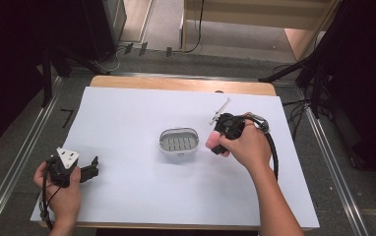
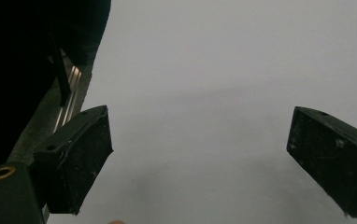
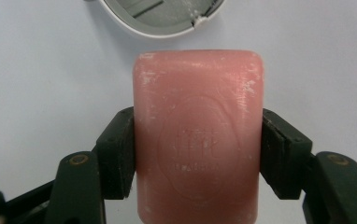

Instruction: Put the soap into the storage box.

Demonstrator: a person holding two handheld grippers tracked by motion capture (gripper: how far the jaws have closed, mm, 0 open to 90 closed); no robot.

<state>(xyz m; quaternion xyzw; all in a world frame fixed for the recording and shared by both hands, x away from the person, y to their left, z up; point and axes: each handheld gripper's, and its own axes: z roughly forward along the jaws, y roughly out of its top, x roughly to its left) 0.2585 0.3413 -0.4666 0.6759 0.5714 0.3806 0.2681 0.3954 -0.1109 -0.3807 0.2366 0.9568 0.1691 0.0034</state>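
A pink bar of soap (image 3: 198,140) with an oval stamp sits between the pads of my right gripper (image 3: 198,156), which is shut on its two long sides. From above, the right gripper (image 1: 214,142) holds the soap (image 1: 209,141) just right of an oval grey soap dish (image 1: 178,141) with a slotted floor. The dish's rim (image 3: 167,29) appears at the top of the right gripper view. At the near left corner, my left gripper (image 1: 93,168) rests open over bare white paper, its pads (image 2: 81,158) wide apart with nothing between them.
A white sheet (image 1: 127,113) covers the wooden table. A thin clear stick-like item (image 1: 220,109) lies behind the right hand. Metal rails (image 1: 23,157) run along both sides of the table, and dark stands and cables stand beyond.
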